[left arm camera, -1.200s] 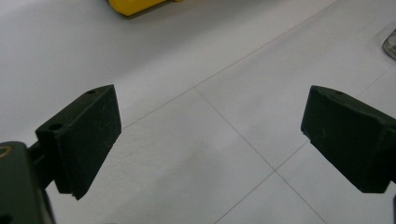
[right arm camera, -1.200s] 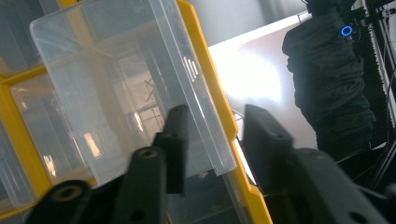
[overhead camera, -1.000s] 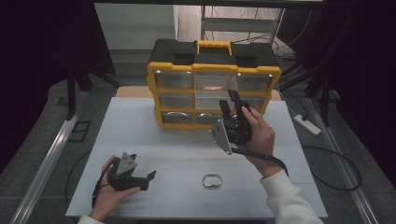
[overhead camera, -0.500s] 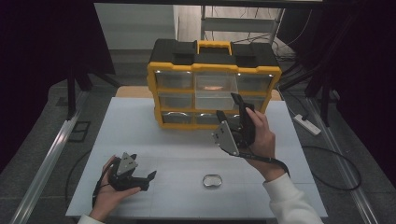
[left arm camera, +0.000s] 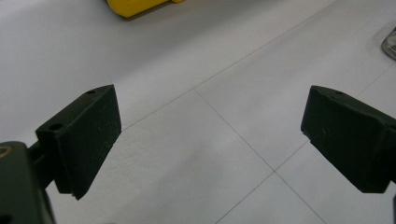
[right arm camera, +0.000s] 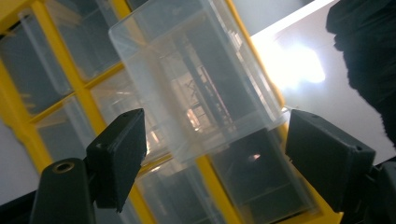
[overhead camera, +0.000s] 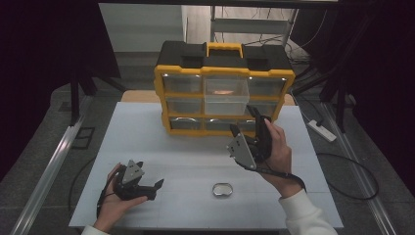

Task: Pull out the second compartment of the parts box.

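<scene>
- My right gripper [overhead camera: 247,122] is held up in front of the yellow organiser [overhead camera: 225,88], off the table [overhead camera: 147,142], on the right side of the scene.
- Its jaws stand wide apart and have just been opening; nothing is between the pads.
- In the right gripper view, my right gripper [right arm camera: 210,154] faces the clear drawer [right arm camera: 196,79], which sticks out from the yellow frame toward me. The pads flank its near lower edge without pressing on it; a gap shows on both sides.
- From the high view, that clear drawer [overhead camera: 226,94] sits in the middle column, upper row, pulled partway out of the organiser. Something small and orange-brown lies inside it; I cannot tell what it is.
- The other drawers sit flush in the frame.
- The organiser stands at the far middle of the table, its black top and yellow handle upward.
- My left gripper [overhead camera: 149,188] rests low at the near left of the table, in my left hand, pointing right.
- Its jaws are apart with nothing between them; the left gripper view shows my left gripper [left arm camera: 210,135] over bare white table surface.
- A small oval metal tin [overhead camera: 222,190] lies on the table near the front edge, between my two hands, well apart from both grippers. Its edge shows at the far right of the left gripper view [left arm camera: 390,44].
</scene>
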Motion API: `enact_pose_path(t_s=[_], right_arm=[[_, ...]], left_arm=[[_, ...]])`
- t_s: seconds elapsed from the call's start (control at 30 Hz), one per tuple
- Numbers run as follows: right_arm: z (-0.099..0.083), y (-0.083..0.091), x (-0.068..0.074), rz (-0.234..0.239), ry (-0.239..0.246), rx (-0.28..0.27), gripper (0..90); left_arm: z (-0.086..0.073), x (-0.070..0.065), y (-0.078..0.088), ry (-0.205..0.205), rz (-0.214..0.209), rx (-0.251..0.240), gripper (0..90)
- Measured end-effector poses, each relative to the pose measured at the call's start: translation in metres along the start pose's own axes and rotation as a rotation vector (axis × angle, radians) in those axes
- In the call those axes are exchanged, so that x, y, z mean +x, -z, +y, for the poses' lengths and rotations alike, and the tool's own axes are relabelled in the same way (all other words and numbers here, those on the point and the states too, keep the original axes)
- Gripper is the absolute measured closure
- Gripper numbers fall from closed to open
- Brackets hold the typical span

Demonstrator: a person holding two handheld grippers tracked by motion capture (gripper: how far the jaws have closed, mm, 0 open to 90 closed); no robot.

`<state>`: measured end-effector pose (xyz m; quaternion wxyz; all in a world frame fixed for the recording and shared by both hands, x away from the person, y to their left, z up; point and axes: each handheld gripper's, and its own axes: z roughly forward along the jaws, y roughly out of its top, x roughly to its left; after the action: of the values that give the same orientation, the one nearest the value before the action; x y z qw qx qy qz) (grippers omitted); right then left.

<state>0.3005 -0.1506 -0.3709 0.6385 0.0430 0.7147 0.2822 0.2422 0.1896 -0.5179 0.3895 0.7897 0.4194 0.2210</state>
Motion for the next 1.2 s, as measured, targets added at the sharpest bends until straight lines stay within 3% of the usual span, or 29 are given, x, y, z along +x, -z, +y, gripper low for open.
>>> enact_pose_path(t_s=[0.17, 0.53, 1.2], right_arm=[[-0.006, 0.004, 0.002, 0.036, -0.054, 0.005, 20.0], [-0.018, 0.006, 0.011, 0.092, -0.075, 0.028, 20.4], [-0.037, 0.01, 0.024, 0.246, -0.21, 0.098, 20.9]], left_arm=[[0.0, 0.0, 0.0, -0.001, -0.001, 0.001, 5.7], [0.0, 0.0, 0.0, 0.0, -0.002, 0.003, 5.7], [0.0, -0.001, 0.0, 0.002, -0.003, 0.002, 5.7]])
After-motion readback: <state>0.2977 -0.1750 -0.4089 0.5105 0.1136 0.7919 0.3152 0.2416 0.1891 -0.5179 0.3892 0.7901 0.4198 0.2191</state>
